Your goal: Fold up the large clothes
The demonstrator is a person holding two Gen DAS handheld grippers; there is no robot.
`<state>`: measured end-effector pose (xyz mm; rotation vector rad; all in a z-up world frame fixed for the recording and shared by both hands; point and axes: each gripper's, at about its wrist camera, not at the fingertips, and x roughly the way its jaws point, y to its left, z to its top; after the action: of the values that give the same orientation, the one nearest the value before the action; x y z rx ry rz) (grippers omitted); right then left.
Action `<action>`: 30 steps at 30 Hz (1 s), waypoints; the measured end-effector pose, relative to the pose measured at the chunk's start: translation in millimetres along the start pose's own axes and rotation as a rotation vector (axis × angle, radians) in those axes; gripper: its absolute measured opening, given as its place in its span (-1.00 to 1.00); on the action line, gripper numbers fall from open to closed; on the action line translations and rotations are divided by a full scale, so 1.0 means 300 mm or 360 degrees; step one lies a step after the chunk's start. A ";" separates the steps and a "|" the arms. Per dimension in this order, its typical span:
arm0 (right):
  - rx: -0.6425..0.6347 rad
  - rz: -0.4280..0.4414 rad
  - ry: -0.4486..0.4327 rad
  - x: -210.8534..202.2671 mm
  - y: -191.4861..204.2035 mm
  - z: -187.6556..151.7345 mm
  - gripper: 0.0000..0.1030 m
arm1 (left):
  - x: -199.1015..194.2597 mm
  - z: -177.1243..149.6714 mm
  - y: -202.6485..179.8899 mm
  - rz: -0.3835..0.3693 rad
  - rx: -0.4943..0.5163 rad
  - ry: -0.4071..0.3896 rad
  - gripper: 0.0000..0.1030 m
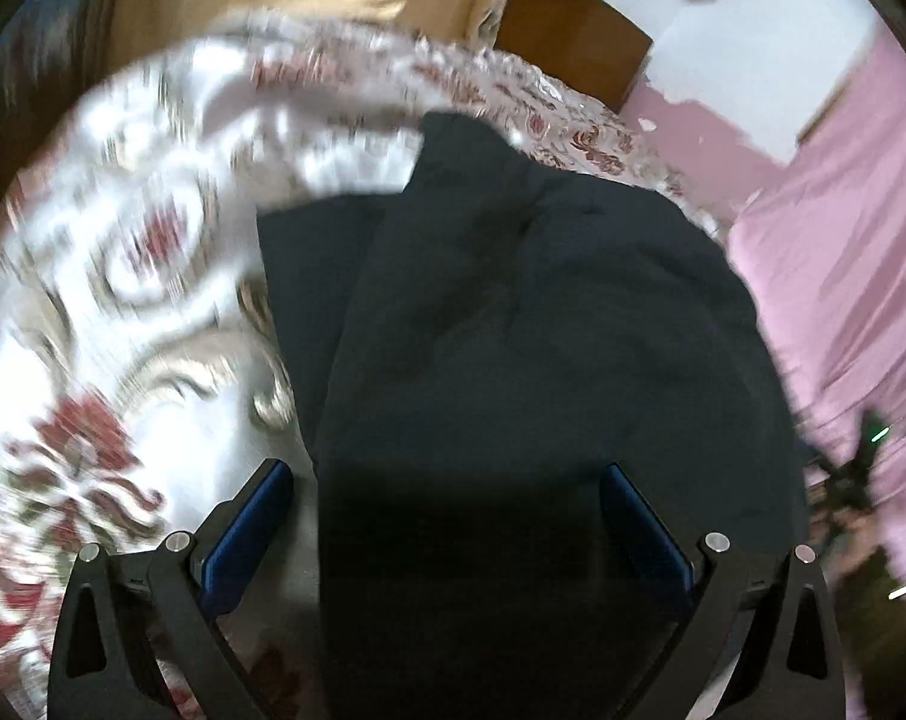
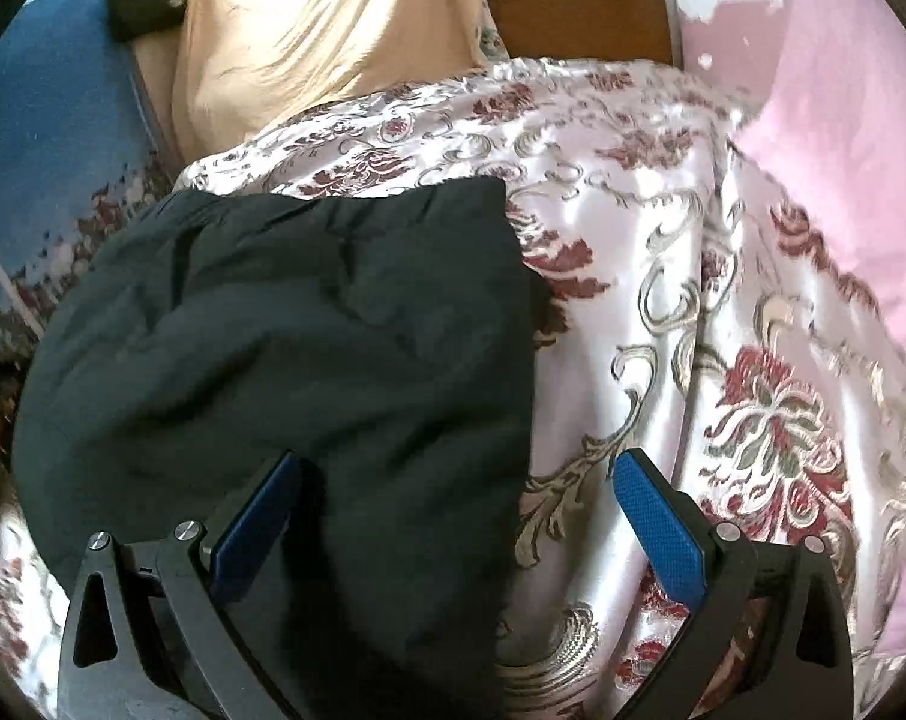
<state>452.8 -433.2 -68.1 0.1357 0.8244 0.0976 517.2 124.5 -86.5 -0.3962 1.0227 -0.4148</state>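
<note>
Right wrist view: bare bedspread point(image 2: 663, 252) fills the centre and right of the frame, open to passage. The dark garment point(image 2: 285, 324) covers the left half. A tan cloth point(image 2: 309, 30) and headboard point(image 2: 573, 6) close the top.

No text, label, brand, number or sign can be read in either view. The small black item point(image 2: 146, 5) at eleven o'clock in the right wrist view carries pale markings too blurred to read.

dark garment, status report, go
Left gripper open, right gripper open. Dark garment lying folded on floral bedspread, ungripped. Nothing in the way.
</note>
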 end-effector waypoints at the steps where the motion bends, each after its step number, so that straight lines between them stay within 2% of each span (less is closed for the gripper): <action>1: 0.0005 0.0027 0.0001 0.003 -0.008 0.005 0.97 | 0.006 0.002 0.023 -0.0045 -0.0047 0.0011 1.00; 3: -0.0026 0.0094 0.0011 0.023 -0.004 0.031 0.97 | 0.011 0.009 0.052 -0.0114 -0.0084 0.0001 1.00; 7: -0.0090 0.0259 0.0136 0.112 -0.001 0.083 0.97 | 0.039 0.005 0.030 -0.0131 0.0053 0.0029 1.00; 9: -0.0033 0.0361 0.0245 0.183 -0.016 0.101 0.98 | 0.049 -0.001 0.015 -0.0148 0.0117 0.0044 1.00; 12: 0.0178 0.0554 0.0361 0.270 -0.066 0.073 0.98 | 0.067 -0.012 0.002 -0.0168 0.0162 0.0053 1.00; 14: 0.0259 0.0634 0.0312 0.275 -0.096 0.046 0.98 | 0.066 -0.019 0.001 -0.0171 0.0172 0.0044 1.00; 18: 0.0275 0.0654 0.0238 0.254 -0.095 0.014 0.98 | 0.066 -0.030 -0.006 -0.0188 0.0188 0.0032 1.00; 25: 0.0358 0.0768 0.0243 0.290 -0.104 0.003 0.99 | 0.090 -0.016 0.020 -0.0256 0.0190 0.0053 1.00; 30: 0.0303 0.0872 0.0282 0.318 -0.020 -0.009 0.99 | 0.099 -0.015 -0.005 -0.0218 0.0210 0.0065 1.00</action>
<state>515.4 -425.7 -140.0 0.5378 0.9557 0.5533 526.6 107.8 -109.5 -0.3416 1.0047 -0.6124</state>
